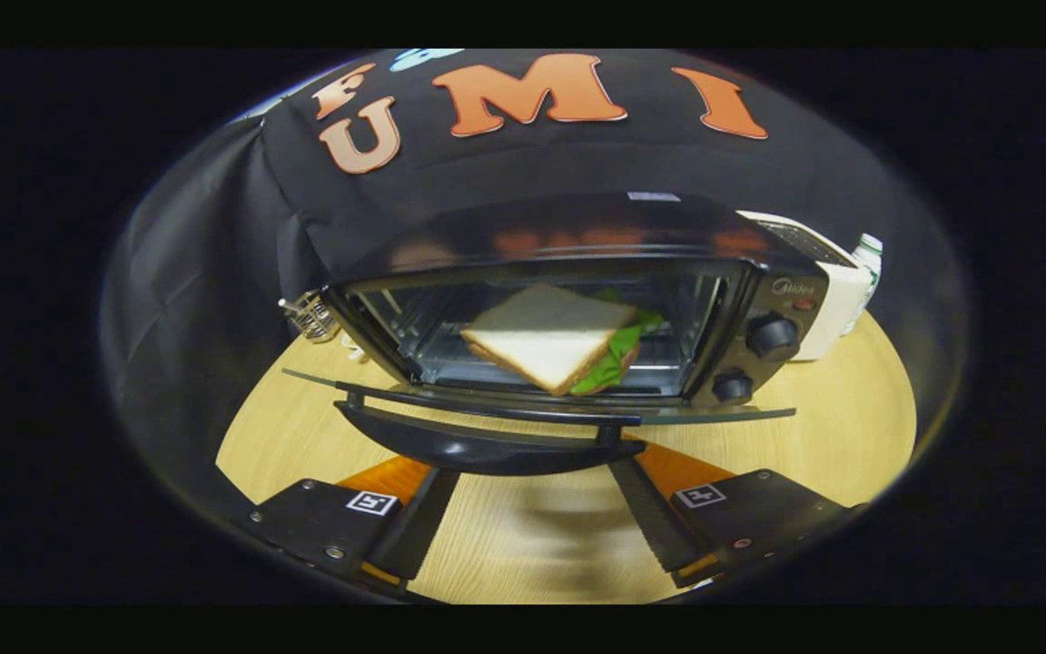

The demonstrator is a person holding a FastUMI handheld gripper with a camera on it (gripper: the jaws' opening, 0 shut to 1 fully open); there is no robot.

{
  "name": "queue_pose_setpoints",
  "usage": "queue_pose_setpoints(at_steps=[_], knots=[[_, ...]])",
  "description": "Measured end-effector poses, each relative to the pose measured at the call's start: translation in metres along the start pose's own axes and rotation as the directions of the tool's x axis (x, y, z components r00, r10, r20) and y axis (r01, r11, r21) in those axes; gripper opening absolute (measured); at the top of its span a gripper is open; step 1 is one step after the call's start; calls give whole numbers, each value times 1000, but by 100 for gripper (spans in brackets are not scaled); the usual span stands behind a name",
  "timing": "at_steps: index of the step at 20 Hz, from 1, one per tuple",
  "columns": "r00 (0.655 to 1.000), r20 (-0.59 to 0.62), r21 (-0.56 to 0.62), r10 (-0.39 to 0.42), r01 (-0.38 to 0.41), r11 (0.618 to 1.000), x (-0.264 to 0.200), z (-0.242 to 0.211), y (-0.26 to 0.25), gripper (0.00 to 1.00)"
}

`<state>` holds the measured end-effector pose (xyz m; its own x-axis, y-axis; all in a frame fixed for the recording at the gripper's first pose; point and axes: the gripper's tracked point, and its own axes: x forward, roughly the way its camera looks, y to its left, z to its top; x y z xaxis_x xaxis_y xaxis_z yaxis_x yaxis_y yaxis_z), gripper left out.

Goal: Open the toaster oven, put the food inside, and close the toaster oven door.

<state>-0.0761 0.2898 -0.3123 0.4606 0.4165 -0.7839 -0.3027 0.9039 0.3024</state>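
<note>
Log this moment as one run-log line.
sandwich inside toaster oven | door open, flat | gripper open, fingers under door handle | next: close door

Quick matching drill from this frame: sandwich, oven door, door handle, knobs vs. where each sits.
1. sandwich
2. oven door
3. door handle
4. knobs

A. on the oven's right front panel
B. on the rack inside the oven
C. folded down flat, open
D. just ahead of the open jaws of the gripper

Pairs: 1-B, 2-C, 3-D, 4-A

Pale wood table [850,427]; black cloth wall [214,254] behind; white appliance [836,300] at rear.
</note>
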Motion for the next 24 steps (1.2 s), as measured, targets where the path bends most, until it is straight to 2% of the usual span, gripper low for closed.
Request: queue_pose_setpoints(at_steps=[10,15,18,24], knots=[[990,137,-52,-11,19,998,-16,62,8,95],[968,250,-77,-11,31,997,-56,96,7,95],[933,358,-87,-28,64,994,-92,132,-5,95],[831,550,-99,-90,172,980,-164,189,-39,95]])
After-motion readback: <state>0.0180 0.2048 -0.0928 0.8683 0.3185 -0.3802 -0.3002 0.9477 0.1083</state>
